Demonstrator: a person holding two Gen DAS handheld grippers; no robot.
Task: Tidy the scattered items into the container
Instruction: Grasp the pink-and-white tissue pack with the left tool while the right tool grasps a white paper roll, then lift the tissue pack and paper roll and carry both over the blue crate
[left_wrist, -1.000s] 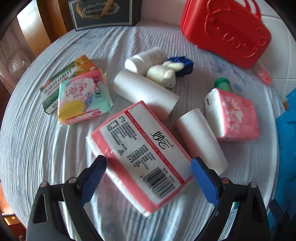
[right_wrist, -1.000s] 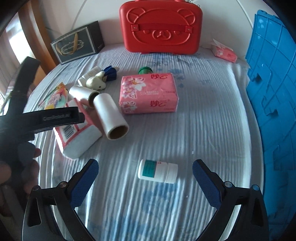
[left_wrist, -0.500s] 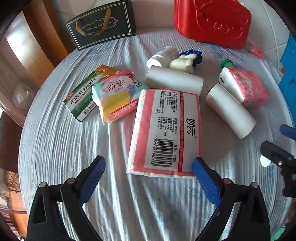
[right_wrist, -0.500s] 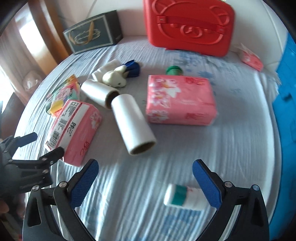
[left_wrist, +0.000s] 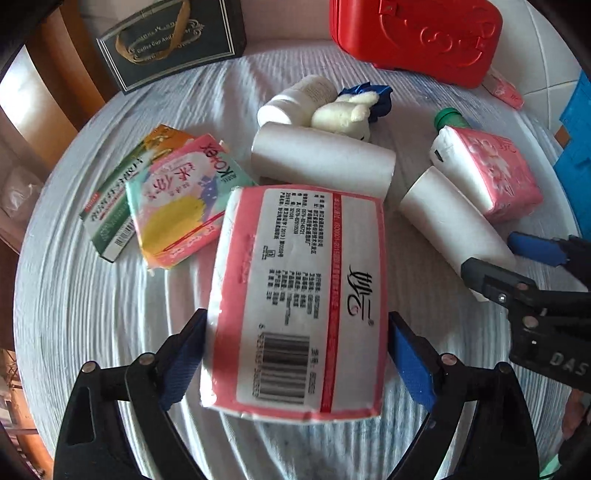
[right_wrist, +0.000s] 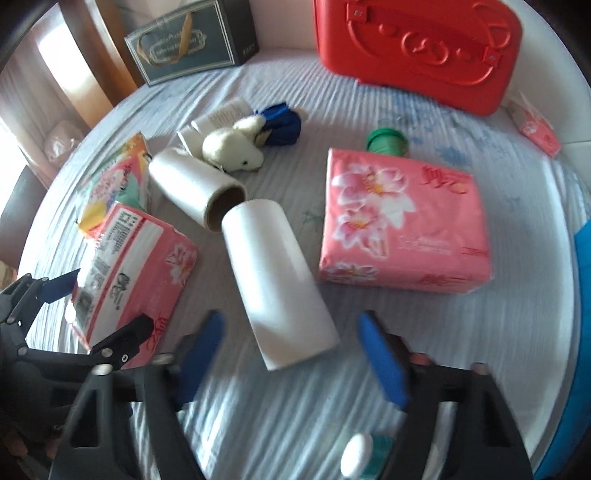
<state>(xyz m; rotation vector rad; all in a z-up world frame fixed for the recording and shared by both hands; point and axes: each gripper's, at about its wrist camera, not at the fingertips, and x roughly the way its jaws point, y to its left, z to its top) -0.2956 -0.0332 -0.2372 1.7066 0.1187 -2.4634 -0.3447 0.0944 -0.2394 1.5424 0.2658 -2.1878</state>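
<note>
The left gripper (left_wrist: 295, 358) has its blue pads right at both long sides of the pink tissue pack w/ barcode (left_wrist: 299, 295); jaws have just been closing a bit and seem to touch the pack, tho a firm pinch can't be confirmed. The right gripper (right_wrist: 288, 362) has jaws spread, just been closing, w/ the near end of a white roll (right_wrist: 277, 273) between the pads but not pressed. Taking the barcode pack as landmark: a second white roll (left_wrist: 321, 162) lies just behind it, a plush toy (left_wrist: 343, 114) & white bottle (left_wrist: 295, 99) further back, flat packets (left_wrist: 177, 199) to its left, a flowered tissue pack (right_wrist: 402, 221) well right, a red case (right_wrist: 417, 44) at the far edge.
</note>
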